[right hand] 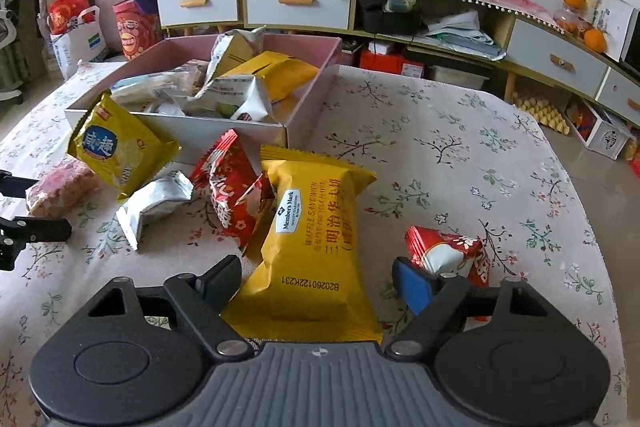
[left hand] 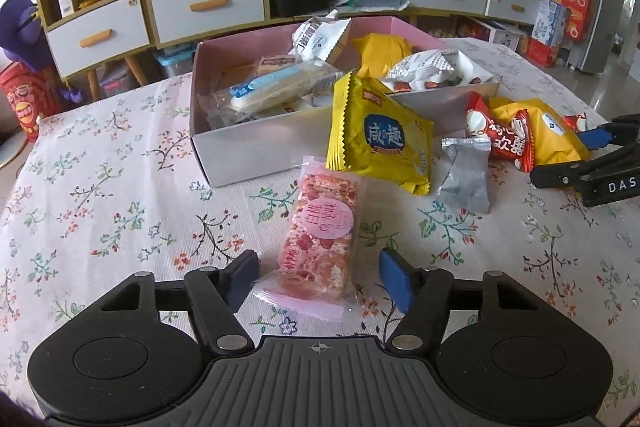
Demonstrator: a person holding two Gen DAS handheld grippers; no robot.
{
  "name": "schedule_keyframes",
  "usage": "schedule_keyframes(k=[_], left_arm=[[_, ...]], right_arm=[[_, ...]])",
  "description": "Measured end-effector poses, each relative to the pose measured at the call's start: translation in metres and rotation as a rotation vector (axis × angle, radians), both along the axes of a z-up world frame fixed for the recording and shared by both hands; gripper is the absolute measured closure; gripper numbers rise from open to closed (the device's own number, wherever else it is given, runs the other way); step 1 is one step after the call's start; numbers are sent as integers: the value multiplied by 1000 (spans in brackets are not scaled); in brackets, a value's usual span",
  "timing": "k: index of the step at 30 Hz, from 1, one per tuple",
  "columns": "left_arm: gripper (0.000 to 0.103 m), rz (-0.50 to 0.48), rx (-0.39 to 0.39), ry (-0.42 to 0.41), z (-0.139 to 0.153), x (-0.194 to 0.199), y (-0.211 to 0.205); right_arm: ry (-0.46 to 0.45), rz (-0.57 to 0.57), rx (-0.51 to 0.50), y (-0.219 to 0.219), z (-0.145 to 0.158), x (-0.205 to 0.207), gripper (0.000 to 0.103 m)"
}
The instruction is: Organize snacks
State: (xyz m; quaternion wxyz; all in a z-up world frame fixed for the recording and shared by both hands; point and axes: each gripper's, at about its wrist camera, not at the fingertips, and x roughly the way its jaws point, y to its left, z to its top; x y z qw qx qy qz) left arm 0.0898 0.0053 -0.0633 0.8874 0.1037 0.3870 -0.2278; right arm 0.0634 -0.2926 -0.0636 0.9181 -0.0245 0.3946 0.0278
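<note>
**Both claws straddle a snack, neither pressing**

The left claw (left hand: 318, 277) stands partly open around the pink nougat bar (left hand: 318, 233) on the floral surface (left hand: 120, 211), pads clear of it. The right claw (right hand: 318, 285) brackets the yellow waffle sandwich pack (right hand: 310, 243), gaps both sides. Two red packets, one silver, one yellow cracker pack lie outside the pink box (left hand: 256, 131), whose contents overlap, uncountable.

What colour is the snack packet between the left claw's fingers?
Pink, with a round pink label; the left wrist view shows it best.
</note>
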Motion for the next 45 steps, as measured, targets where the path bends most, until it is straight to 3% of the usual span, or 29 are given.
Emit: schedule_keyframes(k=[5, 13, 19, 21, 35, 45], left_arm=[[51, -5, 5, -6, 1, 0, -3], [56, 0, 14, -13, 3, -3, -6], [61, -5, 13, -14, 6, -2, -4], [68, -2, 10, -12, 7, -2, -3], [70, 38, 1, -5, 24, -4, 4], [71, 55, -48, -31, 44, -6, 12]], right_arm=[[7, -5, -10, 3, -1, 3, 50], [6, -3, -7, 5, 2, 4, 71], [11, -20, -15, 6, 6, 5, 78], [13, -29, -17, 5, 7, 5, 80], [-21, -43, -26, 2, 19, 4, 82], [-69, -32, 1, 4, 34, 1, 82]])
